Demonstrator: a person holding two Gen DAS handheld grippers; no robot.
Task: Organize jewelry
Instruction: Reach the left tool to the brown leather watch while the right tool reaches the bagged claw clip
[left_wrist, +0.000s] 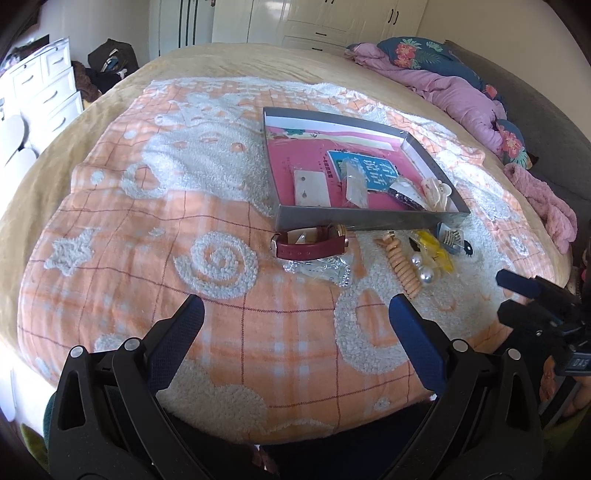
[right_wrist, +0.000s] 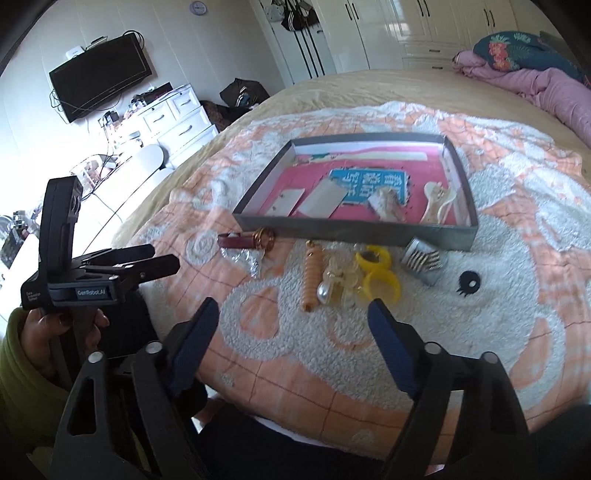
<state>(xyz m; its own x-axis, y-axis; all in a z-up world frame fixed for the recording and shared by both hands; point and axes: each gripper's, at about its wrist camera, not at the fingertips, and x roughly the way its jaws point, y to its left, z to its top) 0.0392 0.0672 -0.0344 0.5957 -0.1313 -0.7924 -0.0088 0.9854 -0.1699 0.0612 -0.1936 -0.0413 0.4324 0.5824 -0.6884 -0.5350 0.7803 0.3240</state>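
Left to right along the near wall of the grey tray (right_wrist: 354, 230), on the orange-and-white blanket (right_wrist: 480, 332), lie a red-strapped watch (left_wrist: 310, 245) on a crinkled clear packet (left_wrist: 321, 269), an orange spiral hair tie (right_wrist: 312, 280), a pearl clip (right_wrist: 334, 286), yellow rings (right_wrist: 380, 277) and a small comb clip (right_wrist: 424, 264) — all outside the tray, which already holds cards and a cream claw clip (right_wrist: 439, 201). These pieces look light; the coil probably springy and soft, the pearls slippery, so I'd take the watch across its stiff strap and the coil at mid-length. The left gripper (left_wrist: 295, 317) and right gripper (right_wrist: 291, 321) both hang with jaws apart — holding nothing.
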